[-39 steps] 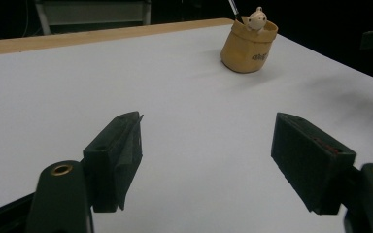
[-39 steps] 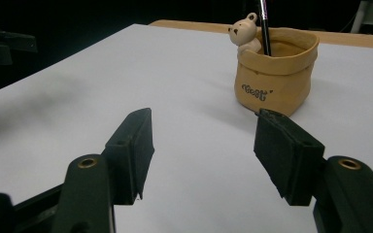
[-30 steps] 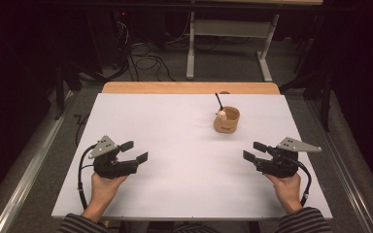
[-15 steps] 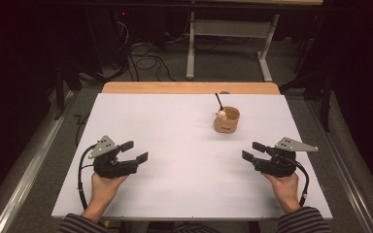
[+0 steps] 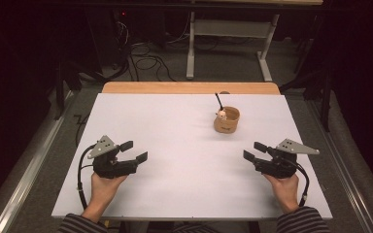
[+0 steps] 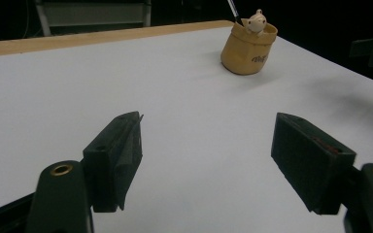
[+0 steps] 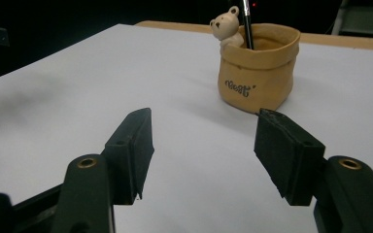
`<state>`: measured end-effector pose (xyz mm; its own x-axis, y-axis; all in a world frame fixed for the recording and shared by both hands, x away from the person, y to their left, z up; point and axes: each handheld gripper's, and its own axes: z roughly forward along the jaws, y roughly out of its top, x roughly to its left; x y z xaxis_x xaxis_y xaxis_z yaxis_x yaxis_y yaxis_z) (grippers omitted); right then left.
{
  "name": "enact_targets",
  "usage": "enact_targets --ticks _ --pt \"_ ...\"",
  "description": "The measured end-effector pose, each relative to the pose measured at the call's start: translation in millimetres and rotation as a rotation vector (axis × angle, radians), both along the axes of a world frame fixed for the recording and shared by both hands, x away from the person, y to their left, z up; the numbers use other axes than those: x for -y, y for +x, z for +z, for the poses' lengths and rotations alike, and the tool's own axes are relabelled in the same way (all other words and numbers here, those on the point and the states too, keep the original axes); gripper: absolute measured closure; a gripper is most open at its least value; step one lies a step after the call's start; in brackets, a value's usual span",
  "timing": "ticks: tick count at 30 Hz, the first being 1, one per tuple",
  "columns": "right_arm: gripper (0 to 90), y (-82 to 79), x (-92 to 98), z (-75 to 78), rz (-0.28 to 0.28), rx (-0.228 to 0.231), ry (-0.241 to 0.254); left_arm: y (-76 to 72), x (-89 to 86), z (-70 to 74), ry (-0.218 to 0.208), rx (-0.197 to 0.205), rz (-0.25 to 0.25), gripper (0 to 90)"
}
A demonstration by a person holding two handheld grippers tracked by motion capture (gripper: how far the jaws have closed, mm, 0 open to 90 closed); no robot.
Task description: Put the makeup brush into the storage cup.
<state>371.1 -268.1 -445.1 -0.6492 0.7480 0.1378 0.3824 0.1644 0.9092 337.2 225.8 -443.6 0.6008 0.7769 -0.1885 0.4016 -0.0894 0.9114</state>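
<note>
A tan bag-shaped pot (image 5: 227,120) with a small white bear figure on its rim and a black pen standing in it sits on the white table (image 5: 175,126), right of centre toward the back. The pot (image 6: 248,48) lies far ahead in the left gripper view, and the pot (image 7: 258,68) is closer in the right gripper view. My left gripper (image 5: 134,151) rests at the front left, open and holding nothing. At the front right my right gripper (image 5: 252,151) is open too, its jaws apart and nothing between them. Both point inward.
A wooden strip (image 5: 189,88) runs along the table's far edge. Beyond it stand a white desk frame (image 5: 228,43) and cables on the floor. Dark floor lies on both sides of the table.
</note>
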Motion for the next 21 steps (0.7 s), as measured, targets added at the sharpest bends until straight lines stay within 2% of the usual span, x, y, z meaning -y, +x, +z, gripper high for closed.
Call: enact_targets --ticks 5,21 --pt "39.9 -4.9 -0.6 0.2 -0.001 0.023 -0.007 -0.4 0.1 0.2 0.000 0.002 0.000 27.2" --pt "37.1 -5.4 -0.2 -1.2 -0.005 0.021 -0.006 0.0 0.5 -0.1 0.003 0.000 -0.001 27.3"
